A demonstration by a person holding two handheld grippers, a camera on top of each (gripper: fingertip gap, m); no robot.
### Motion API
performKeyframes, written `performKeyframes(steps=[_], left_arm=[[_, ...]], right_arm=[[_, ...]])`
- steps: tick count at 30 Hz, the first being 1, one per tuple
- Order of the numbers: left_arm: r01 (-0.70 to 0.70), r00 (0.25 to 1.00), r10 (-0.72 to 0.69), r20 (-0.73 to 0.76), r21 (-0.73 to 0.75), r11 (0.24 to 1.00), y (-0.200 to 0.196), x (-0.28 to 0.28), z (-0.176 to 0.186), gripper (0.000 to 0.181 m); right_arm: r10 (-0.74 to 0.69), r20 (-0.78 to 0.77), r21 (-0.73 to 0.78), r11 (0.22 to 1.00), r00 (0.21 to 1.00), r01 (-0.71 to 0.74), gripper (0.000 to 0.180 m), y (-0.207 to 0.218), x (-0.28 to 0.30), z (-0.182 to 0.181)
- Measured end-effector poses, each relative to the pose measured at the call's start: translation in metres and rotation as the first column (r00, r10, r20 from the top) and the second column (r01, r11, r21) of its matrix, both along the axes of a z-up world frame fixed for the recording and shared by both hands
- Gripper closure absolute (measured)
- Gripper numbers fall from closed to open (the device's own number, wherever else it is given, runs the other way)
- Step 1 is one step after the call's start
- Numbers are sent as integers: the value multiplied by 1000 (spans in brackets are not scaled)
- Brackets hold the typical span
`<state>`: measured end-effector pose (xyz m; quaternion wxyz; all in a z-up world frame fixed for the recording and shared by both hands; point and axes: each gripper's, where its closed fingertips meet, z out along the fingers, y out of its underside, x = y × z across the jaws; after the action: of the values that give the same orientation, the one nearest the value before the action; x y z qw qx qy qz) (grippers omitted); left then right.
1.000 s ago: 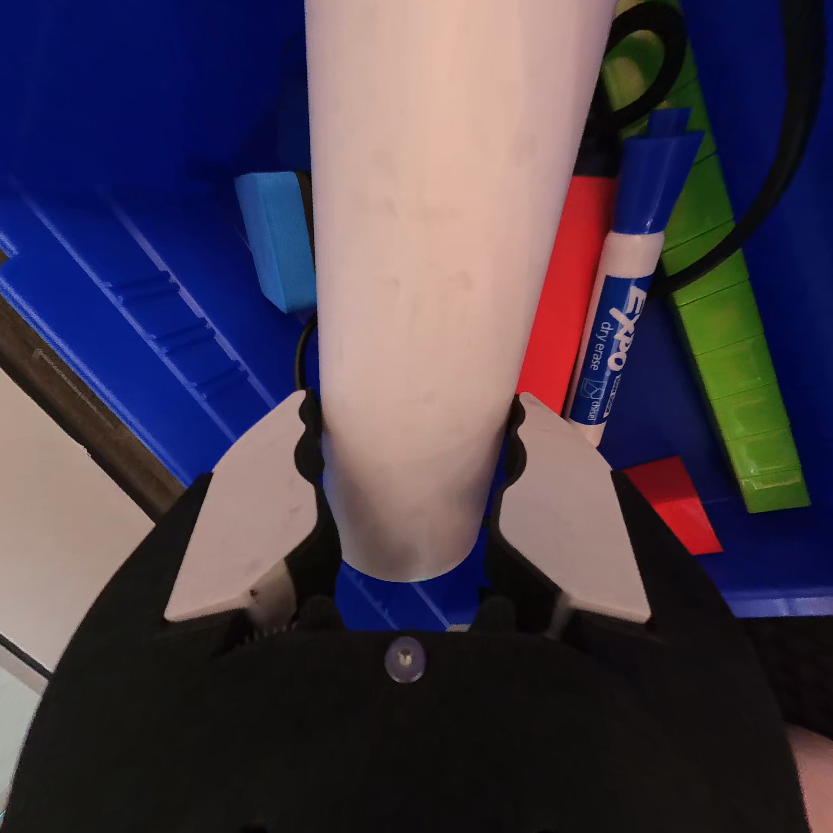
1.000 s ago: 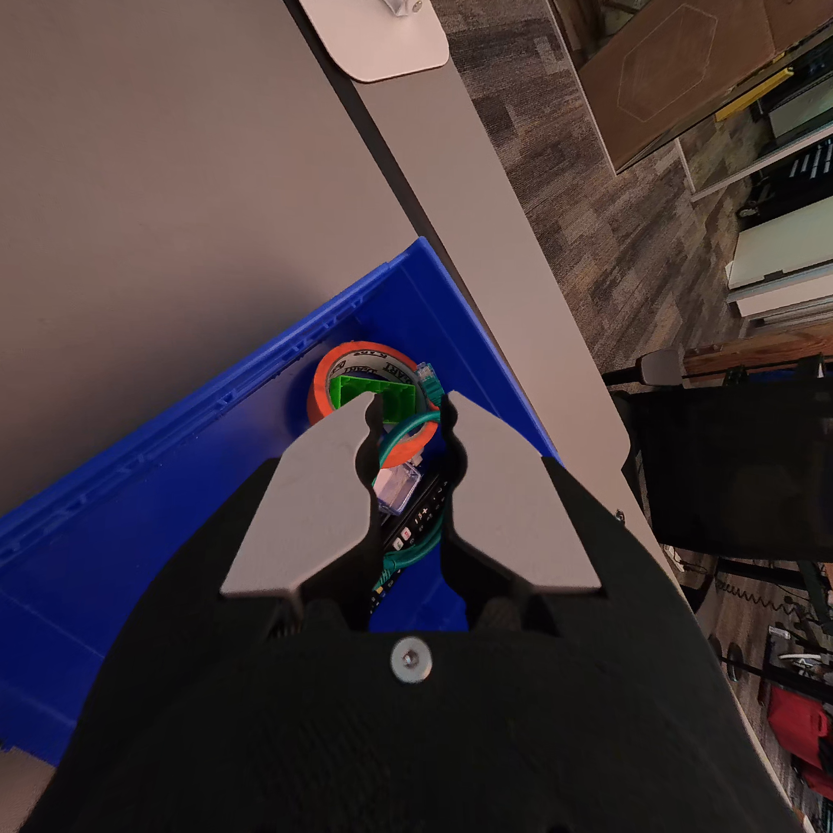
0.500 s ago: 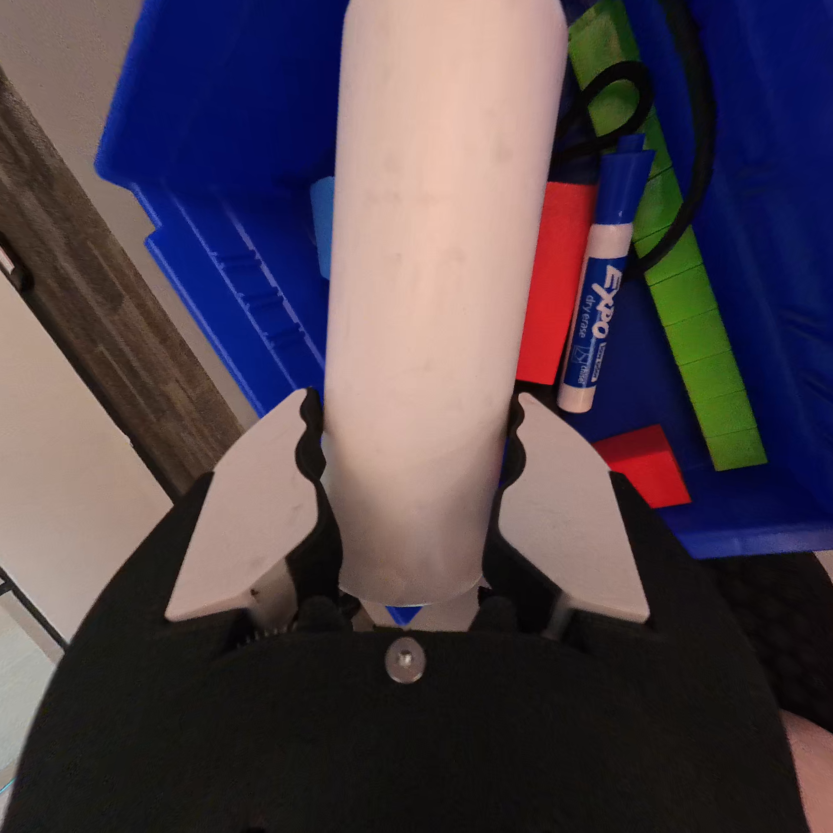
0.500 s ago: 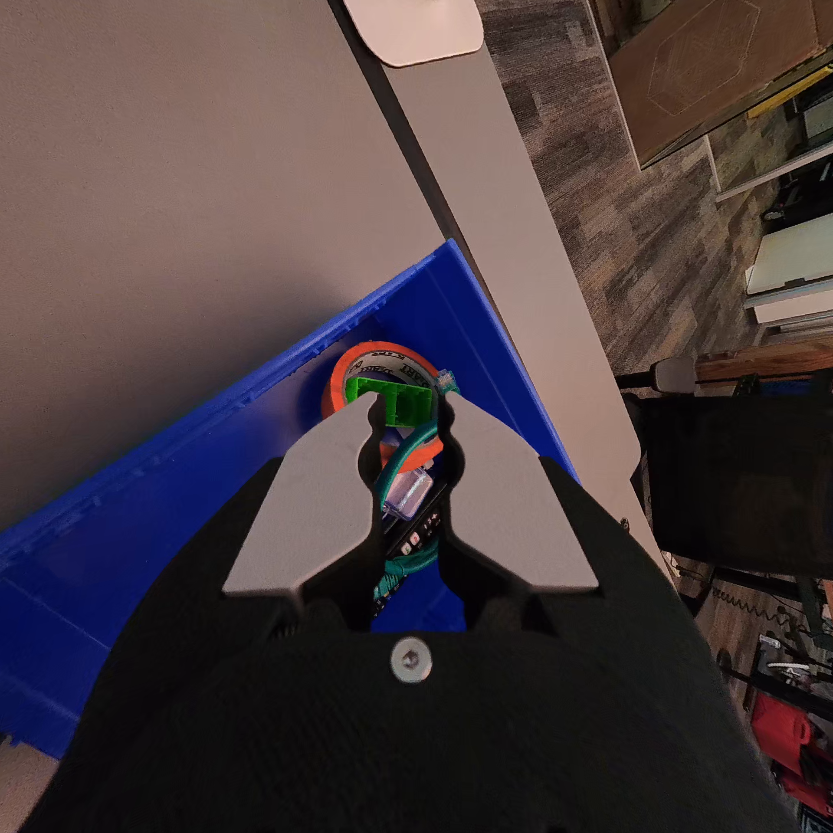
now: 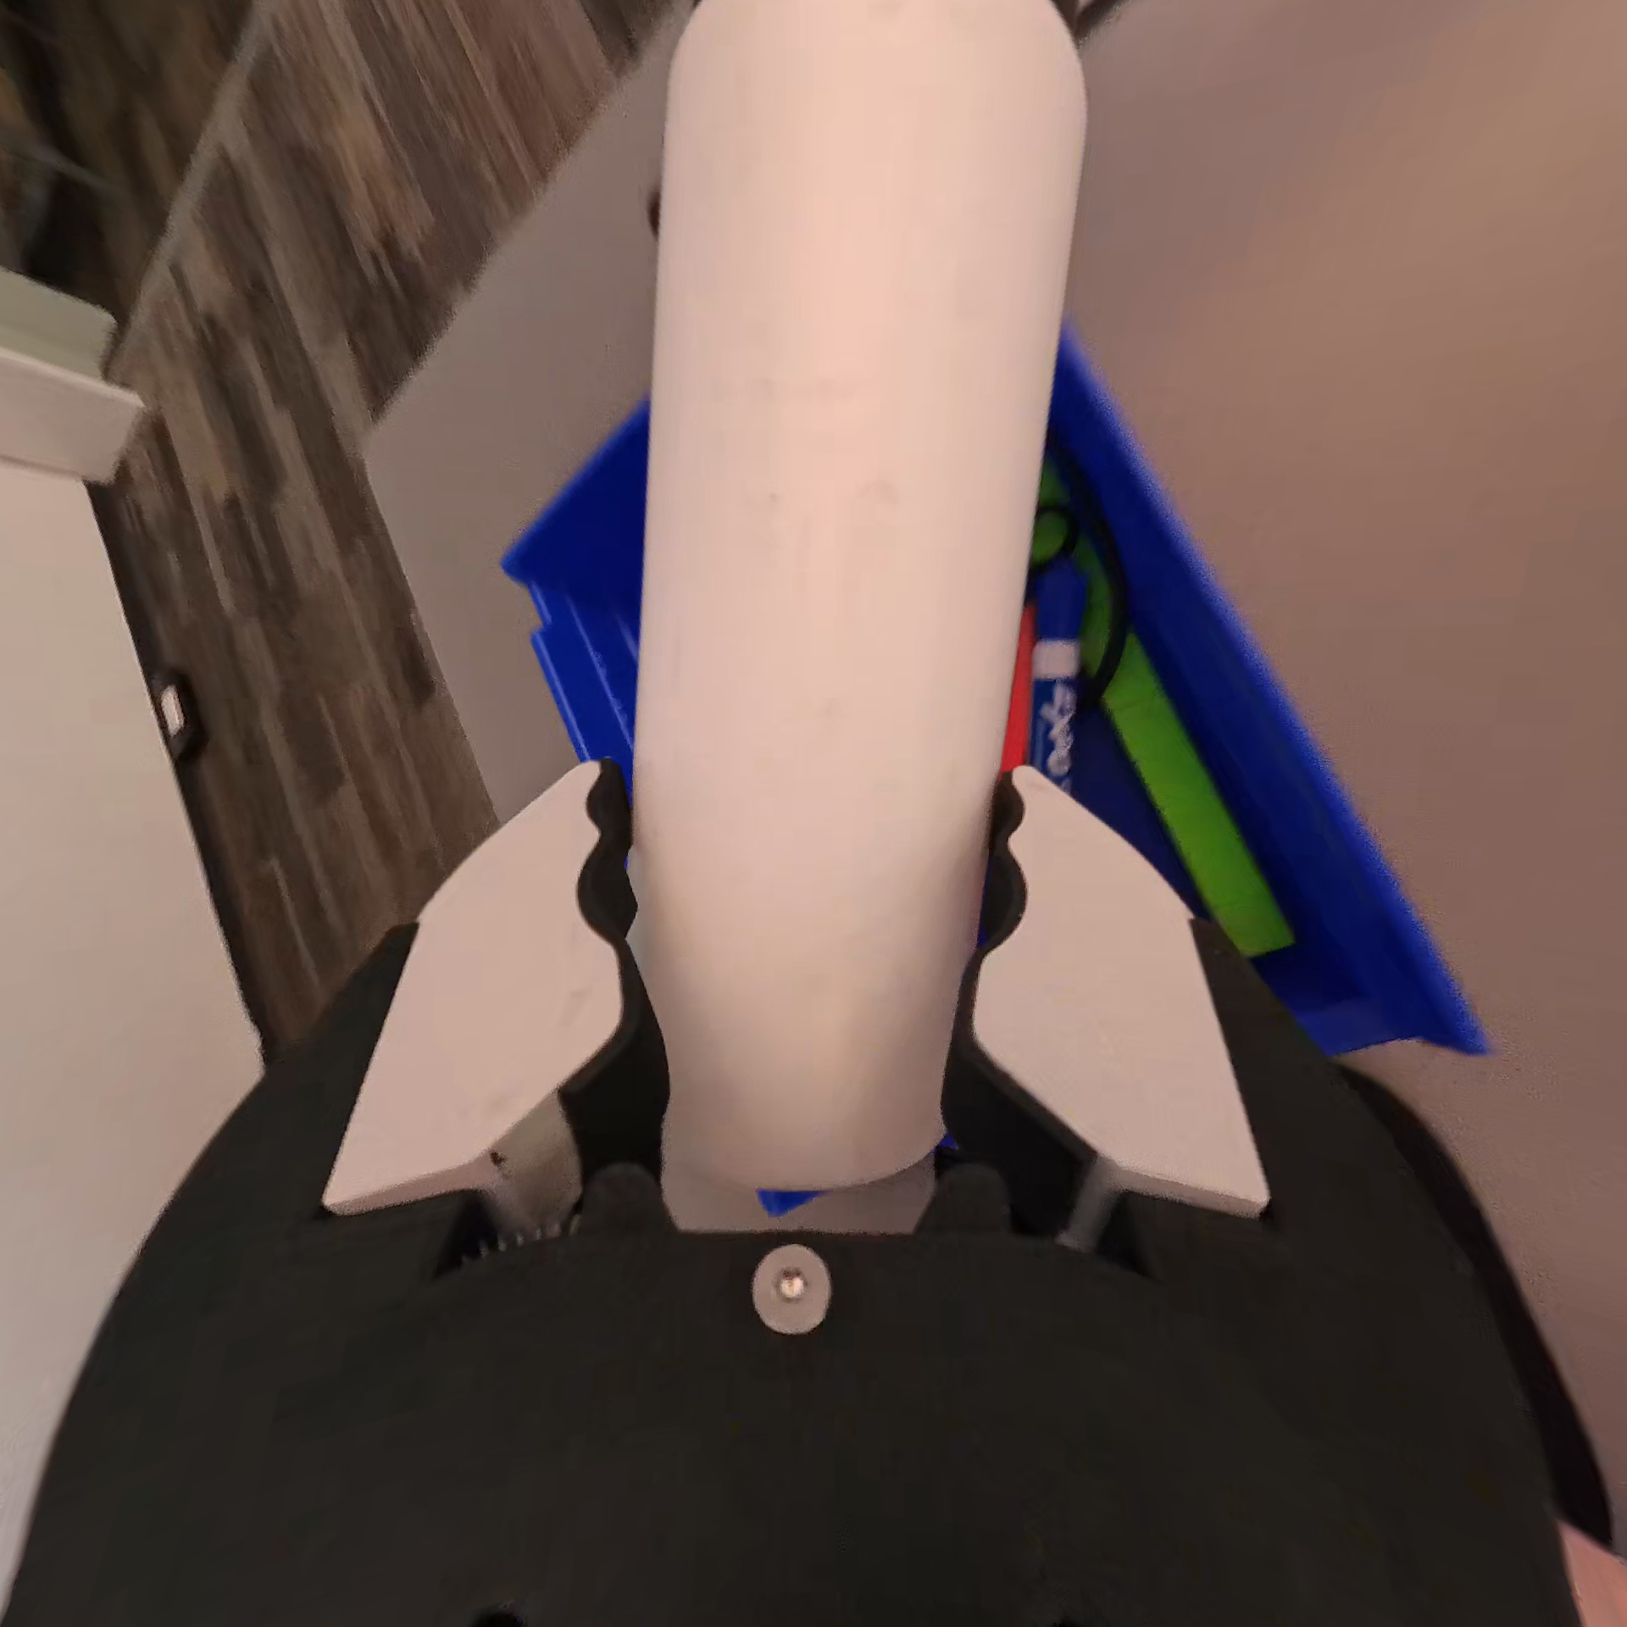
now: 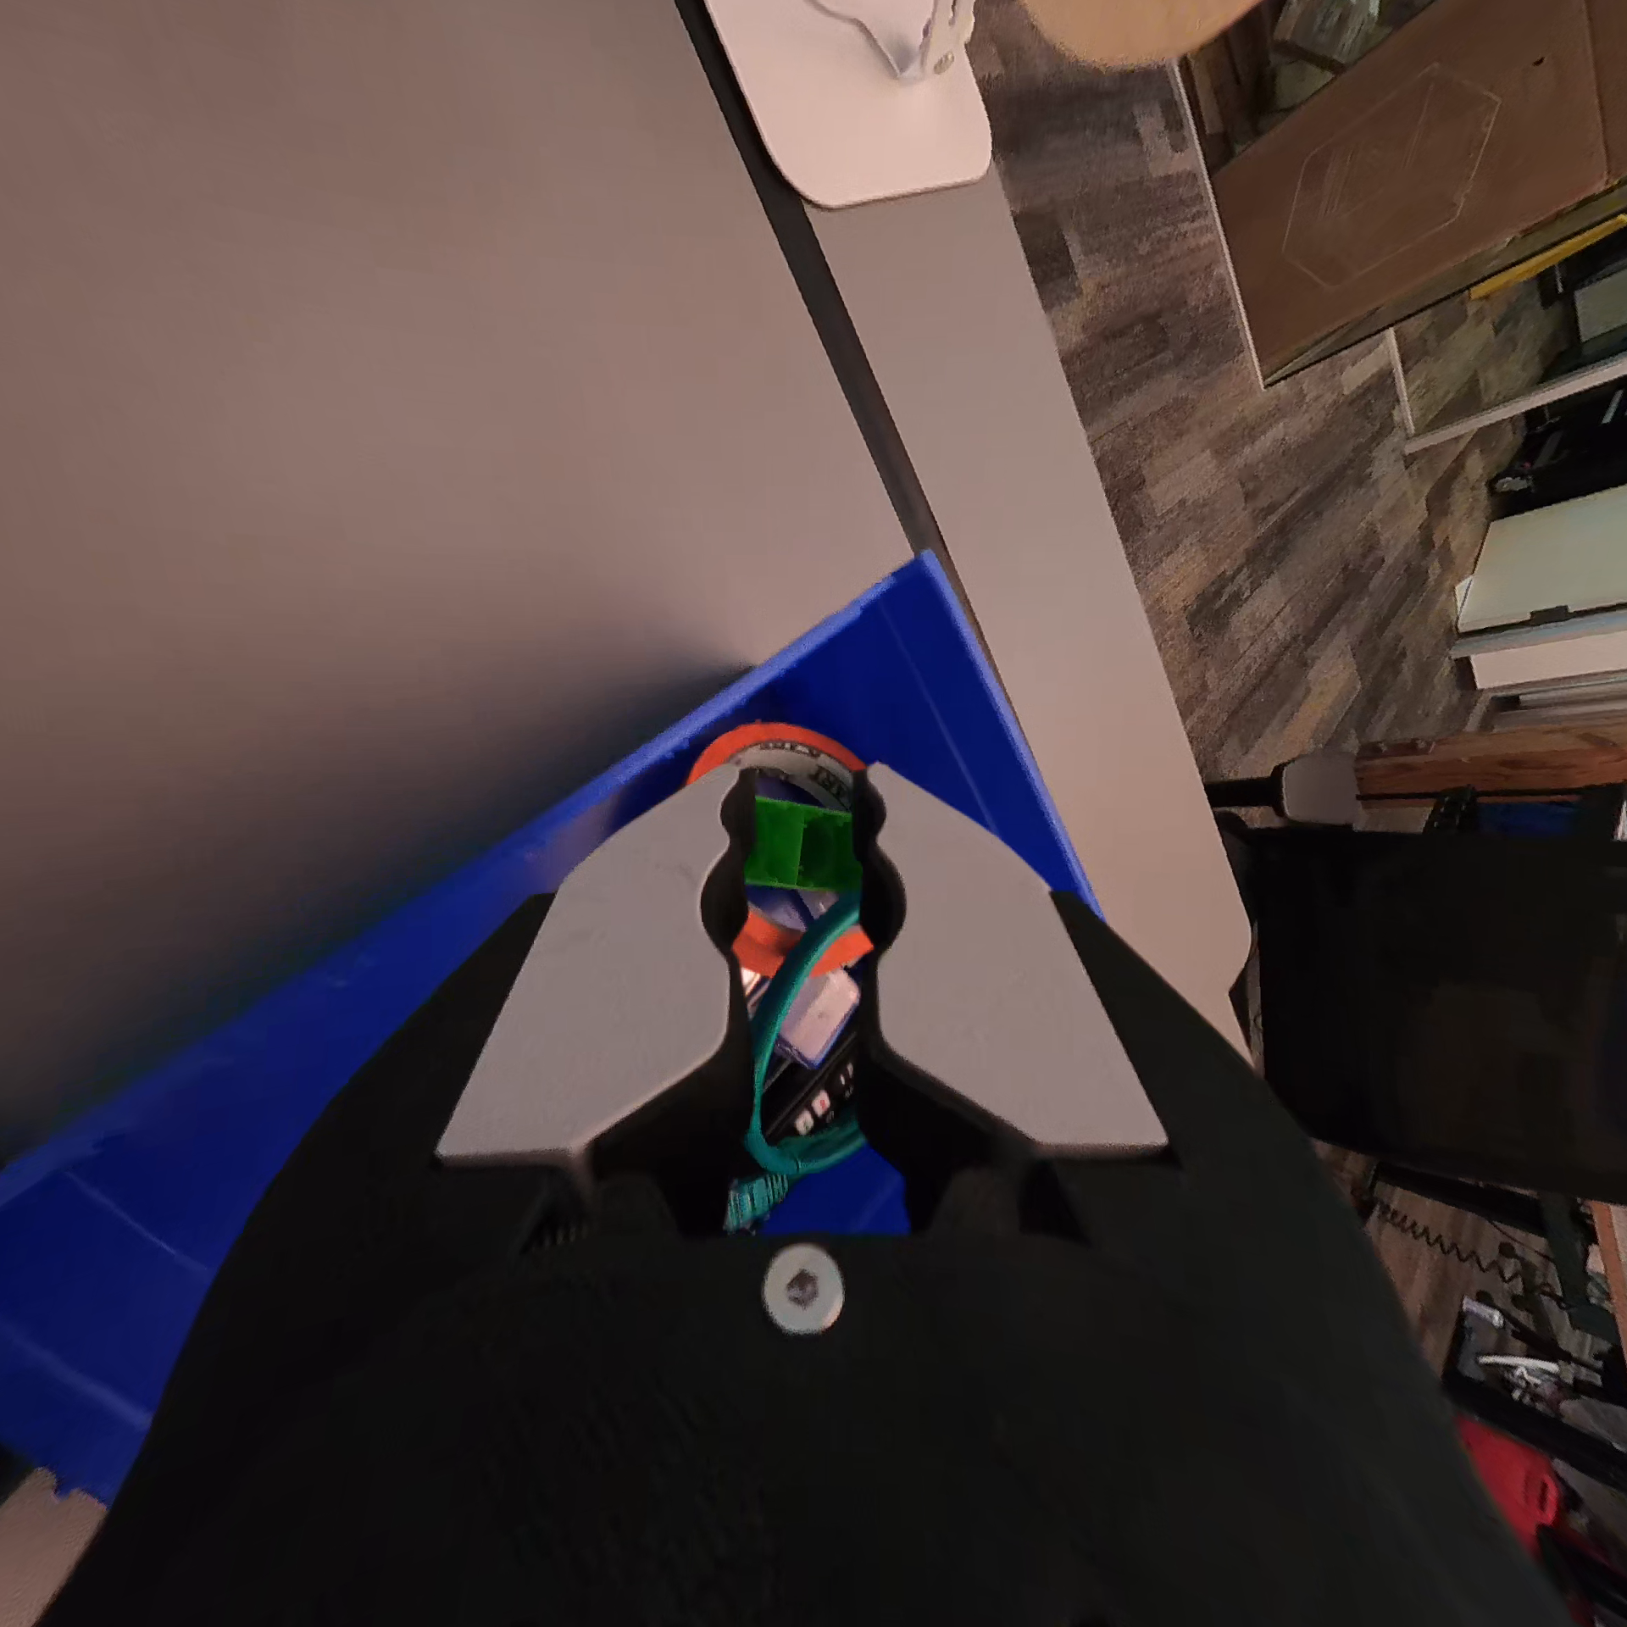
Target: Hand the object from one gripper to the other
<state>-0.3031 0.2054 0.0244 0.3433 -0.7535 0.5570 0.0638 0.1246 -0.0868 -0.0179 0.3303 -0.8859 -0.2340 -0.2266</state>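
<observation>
Lifting clear of the blue bin (image 5: 1233, 704), the left gripper (image 5: 814, 845) held a pale pink tube (image 5: 845, 528) clamped between its two fingers, the tube running straight forward along them. A second earlier the bin's floor filled that view; now the whole bin sat smaller and lower on the grey desk (image 5: 1365, 352), with wood-patterned floor (image 5: 290, 440) showing at the left, blurred by motion. That suggests the pickup was finished and the tube was being carried up toward a handover.

The right gripper (image 6: 801, 845) held nothing, its fingers standing a narrow gap apart above the bin's far corner, and it had drifted only slightly over the same second. Through the gap showed an orange tape roll (image 6: 766, 748), a green block (image 6: 801, 850) and a teal cable (image 6: 792, 1056). A blurred pale shape at that view's top edge might have been the tube's end arriving; I cannot tell.

Writing was visible on a blue-capped marker (image 5: 1056, 695) lying in the bin beside a long green block (image 5: 1188, 810), and on the tape roll's inner ring; neither is reproduced.
</observation>
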Motion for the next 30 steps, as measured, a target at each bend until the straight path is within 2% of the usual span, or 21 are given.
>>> performKeyframes(steps=[1,3,5,7,8,11,13,16,18,20,23,24,27,28,30], left_arm=[[30,997,-31,64,18,999,-6,8,12,102],[101,975,-103,197,20,995,-24,25,32,102],[206,923,-181,339,-38,978,-49,45,46,102],[361,830,-272,487,-97,927,-81,68,60,102],[447,769,-313,557,-120,886,-99,79,67,102],[686,577,-389,718,-167,709,-151,106,84,102],[805,472,-380,795,-213,554,-185,117,89,102],[892,384,-328,863,-256,372,-217,130,91,102],[907,370,-314,875,-266,327,-227,141,87,102],[906,373,-331,867,-264,330,-231,151,78,102],[888,405,-399,823,-250,385,-230,165,60,102],[879,417,-410,811,-245,410,-227,170,55,102],[872,424,-402,812,-246,424,-224,178,46,103],[868,437,-401,805,-261,423,-222,179,42,102],[862,455,-393,799,-285,419,-217,176,41,89]], right_arm=[[13,-4,12,1000,1000,-13,158,4,-5,3],[59,-28,58,997,998,-57,158,15,-22,11],[137,-73,142,982,988,-126,158,31,-49,24],[272,-173,261,940,947,-222,157,53,-95,39],[364,-255,326,905,896,-274,155,63,-127,46],[598,-483,529,781,640,-331,146,78,-215,77],[681,-582,622,725,445,-296,126,75,-249,97],[743,-659,724,669,120,-169,94,62,-265,128],[742,-670,741,666,-31,-86,91,59,-263,140],[722,-689,725,688,-60,-36,90,64,-260,138],[718,-695,718,696,-45,16,90,72,-256,131],[710,-703,709,704,-38,34,96,75,-253,129],[701,-712,698,712,-29,73,98,80,-244,123],[696,-718,694,717,-10,70,98,81,-242,120],[709,-698,716,691,103,95,98,85,-231,119]])
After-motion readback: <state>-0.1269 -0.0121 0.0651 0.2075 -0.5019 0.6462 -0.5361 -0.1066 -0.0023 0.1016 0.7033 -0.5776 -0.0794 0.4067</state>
